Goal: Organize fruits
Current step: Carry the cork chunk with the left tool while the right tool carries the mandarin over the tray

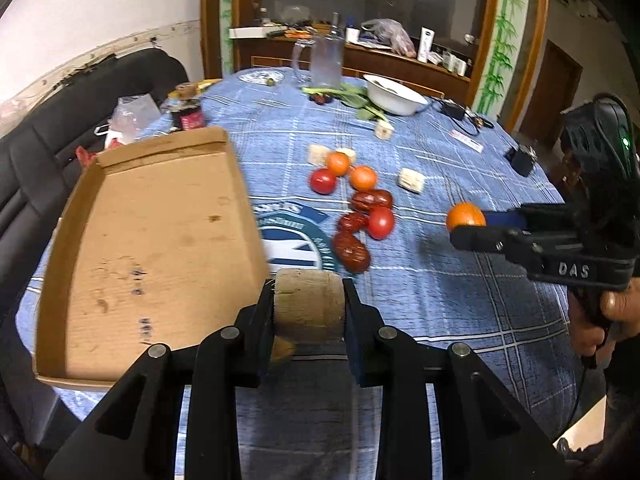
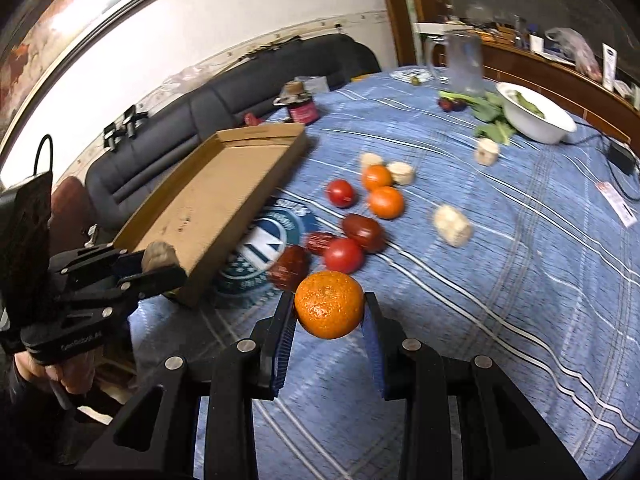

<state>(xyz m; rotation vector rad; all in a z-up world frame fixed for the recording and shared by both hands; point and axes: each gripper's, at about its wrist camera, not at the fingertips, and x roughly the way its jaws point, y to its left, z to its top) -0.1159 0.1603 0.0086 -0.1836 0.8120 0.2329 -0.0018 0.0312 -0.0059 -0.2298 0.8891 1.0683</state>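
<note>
A: Dining room, round table under a blue plaid cloth [image 1: 440, 300], dark sofa [image 2: 224, 92] behind, wooden cabinet at the far side. What sits leftmost?

B: An open cardboard tray [image 1: 160, 220], empty, its near end overhanging the table's edge. Likely the collecting place, since it lies within reach of both hands and nothing is in it yet.

A: And the left gripper [image 1: 308, 308]?

B: Jaws narrow, clamped on a pale tan cylindrical chunk [image 1: 309, 304], held clear of the cloth just beside the tray's near right corner. The right wrist view shows the same chunk [image 2: 158, 255] at the tray's rim. Pinched across its flat ends, presumably so it cannot roll out.

A: Centre of the table?

B: The loose pile: two tomatoes [image 1: 323, 181], two small oranges [image 1: 363, 178], three dark red dates [image 1: 351, 252], touching or nearly so. More pale chunks [image 1: 411, 180] scattered around them. Beyond, a glass pitcher [image 1: 326, 64], greens and a white bowl [image 1: 394, 94].

A: Right side?

B: The right gripper [image 2: 329, 312], jaws closed on a mandarin [image 2: 329, 305], blue pads pressing its sides, lifted above the cloth, well apart from the tray. Held at its widest part, which I judge keeps a round fruit steady.

A: Stage?

B: Early, I judge. Both loads airborne, neither dropped in.
</note>
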